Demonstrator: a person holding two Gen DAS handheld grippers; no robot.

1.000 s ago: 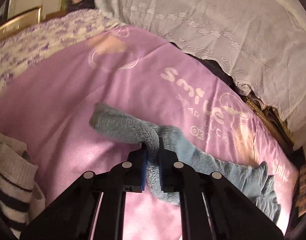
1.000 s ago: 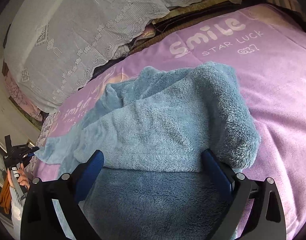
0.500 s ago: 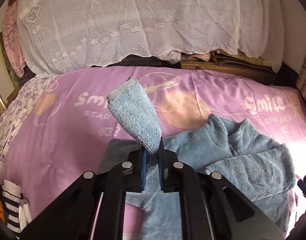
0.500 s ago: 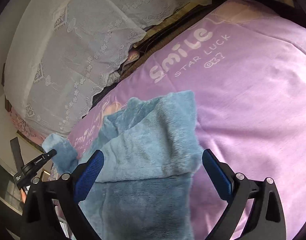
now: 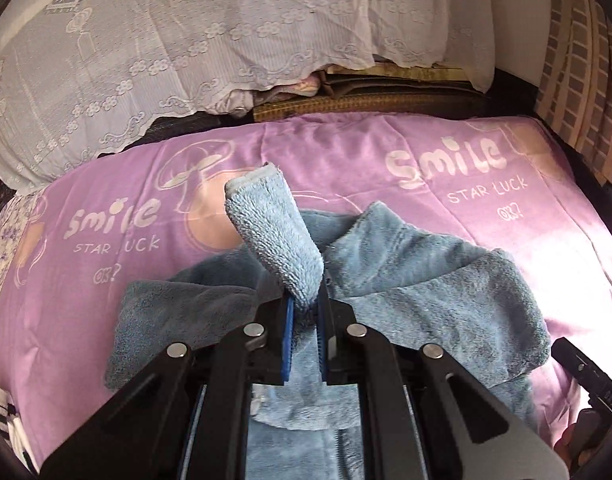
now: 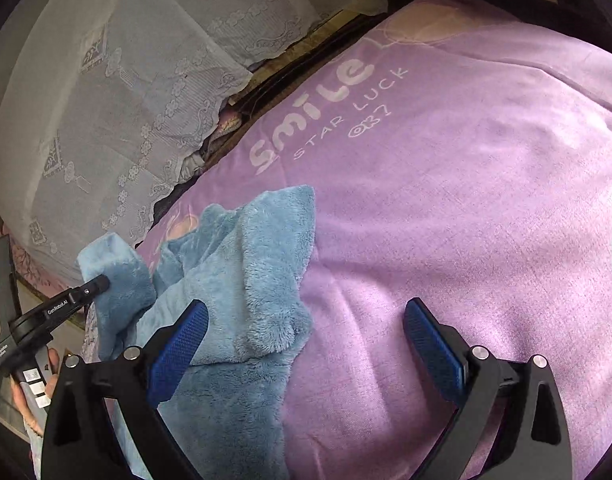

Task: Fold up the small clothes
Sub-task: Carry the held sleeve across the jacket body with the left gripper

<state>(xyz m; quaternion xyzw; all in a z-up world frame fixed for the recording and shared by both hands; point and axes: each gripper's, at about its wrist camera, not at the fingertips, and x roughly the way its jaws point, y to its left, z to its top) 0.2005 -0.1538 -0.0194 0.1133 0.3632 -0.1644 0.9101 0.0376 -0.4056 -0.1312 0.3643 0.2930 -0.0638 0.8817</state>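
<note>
the left gripper (image 5: 305, 334) is clamped on the blue fleece sleeve (image 5: 274, 236), whose cuff stands up above the jaws. the rest of the fleece garment (image 5: 421, 284) lies crumpled on the purple "smile" blanket (image 5: 485, 216). the right gripper (image 6: 306, 344) hangs wide apart, empty, its left pad (image 6: 178, 350) over the garment's edge.

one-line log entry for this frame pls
left gripper: jaws shut on sleeve | right gripper: jaws open, empty | blue fleece top: on purple sheet
</note>
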